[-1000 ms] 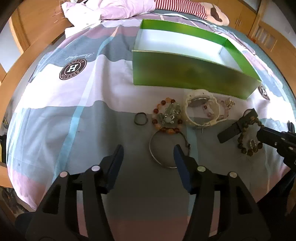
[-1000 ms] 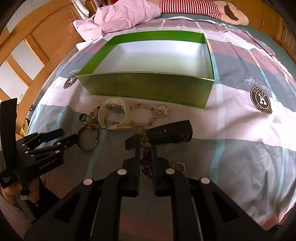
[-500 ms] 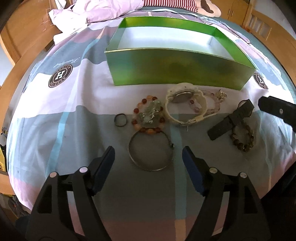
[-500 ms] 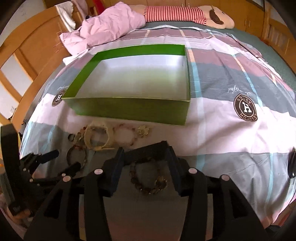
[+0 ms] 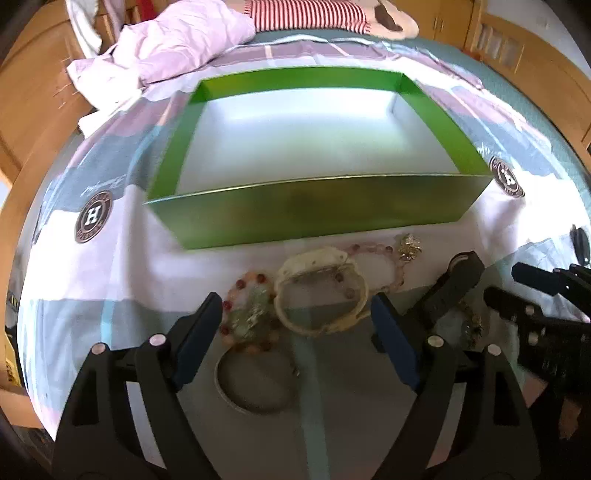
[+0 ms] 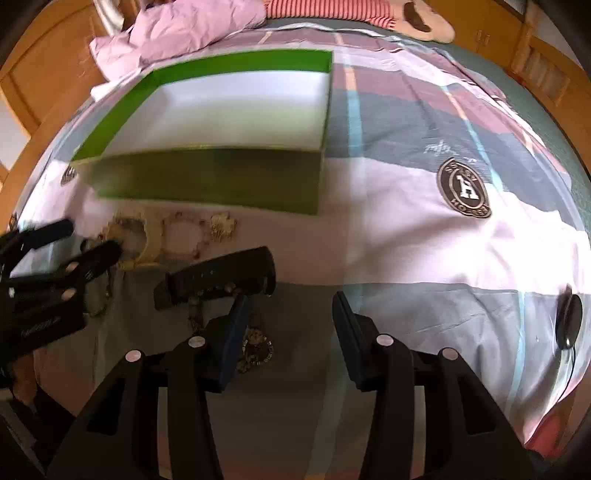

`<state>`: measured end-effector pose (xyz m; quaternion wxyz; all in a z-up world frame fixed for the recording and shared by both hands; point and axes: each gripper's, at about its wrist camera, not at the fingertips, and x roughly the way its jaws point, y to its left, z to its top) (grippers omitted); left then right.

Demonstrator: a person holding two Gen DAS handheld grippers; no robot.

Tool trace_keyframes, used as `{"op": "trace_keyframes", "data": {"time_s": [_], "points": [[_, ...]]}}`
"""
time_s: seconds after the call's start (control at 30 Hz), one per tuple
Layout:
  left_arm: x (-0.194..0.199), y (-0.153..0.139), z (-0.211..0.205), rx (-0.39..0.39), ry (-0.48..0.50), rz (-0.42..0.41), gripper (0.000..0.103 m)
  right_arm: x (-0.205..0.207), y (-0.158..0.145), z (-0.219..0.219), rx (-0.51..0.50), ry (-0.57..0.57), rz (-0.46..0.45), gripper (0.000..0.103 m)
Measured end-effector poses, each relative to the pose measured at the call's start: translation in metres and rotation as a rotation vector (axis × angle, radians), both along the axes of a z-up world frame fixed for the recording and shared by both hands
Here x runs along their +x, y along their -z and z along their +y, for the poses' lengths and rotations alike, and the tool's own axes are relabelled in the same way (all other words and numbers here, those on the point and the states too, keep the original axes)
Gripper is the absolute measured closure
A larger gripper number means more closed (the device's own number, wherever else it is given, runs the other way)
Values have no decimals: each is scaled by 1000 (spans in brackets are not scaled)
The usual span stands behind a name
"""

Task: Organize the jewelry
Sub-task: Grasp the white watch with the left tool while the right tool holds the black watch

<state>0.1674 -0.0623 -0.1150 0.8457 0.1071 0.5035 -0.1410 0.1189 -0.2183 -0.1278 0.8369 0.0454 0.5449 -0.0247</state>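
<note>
An empty green box [image 5: 317, 218] with a white inside stands on the bed; it also shows in the right wrist view [image 6: 207, 181]. In front of it lie a cream watch [image 5: 321, 295], a red-bead bracelet [image 5: 251, 317], a silver bangle [image 5: 255, 384], a pink bead bracelet [image 5: 391, 254] and a black watch strap [image 5: 450, 291]. My left gripper [image 5: 295, 321] is open and empty, above the cream watch and the red-bead bracelet. My right gripper [image 6: 288, 317] is open and empty, just right of the black strap [image 6: 218, 277] and a dark bead bracelet [image 6: 255, 350].
The striped bedsheet [image 6: 424, 240] stretches right of the box. A pink crumpled cloth [image 5: 177, 48] and a striped pillow [image 5: 306, 14] lie behind the box. A black round object [image 6: 569, 321] lies near the bed's right edge. Wooden furniture rings the bed.
My right gripper has let go of the dark bead bracelet, opened and shifted right. My left gripper has opened wider and moved forward over the cream watch and the bead bracelet.
</note>
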Motion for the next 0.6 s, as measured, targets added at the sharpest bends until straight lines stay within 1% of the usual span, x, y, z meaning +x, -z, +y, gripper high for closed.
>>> {"op": "trace_keyframes", "data": {"time_s": [0.1,0.17,0.2,0.27,0.37,0.4,0.43,0.47,0.5,0.53,0.57,0.6], "points": [[7,7,-5,9,10,19,33,5,5,5,-22,-35,-15,57],[11,11,-5,10,10,33,38,9,8,4,-19,-49,-29,64],[14,13,-5,7,11,41,40,13,9,5,-5,-58,-34,64],[17,16,-3,1,10,53,43,19,12,4,11,-61,-39,70],[25,23,-3,5,5,71,45,28,18,5,27,-67,-40,73],[28,26,-2,-2,4,79,47,30,19,4,37,-68,-42,77],[30,28,-2,-7,2,85,49,32,20,3,52,-72,-43,86],[32,30,-2,-16,3,96,56,33,21,3,65,-77,-39,90],[33,32,-1,-18,-1,106,66,34,21,2,74,-74,-38,91],[34,33,-1,-11,-6,103,71,34,20,2,85,-74,-41,93],[34,33,-1,-4,-9,99,78,33,18,1,96,-74,-45,94],[34,33,-1,-4,-8,97,82,33,16,0,91,-73,-48,94]]}}
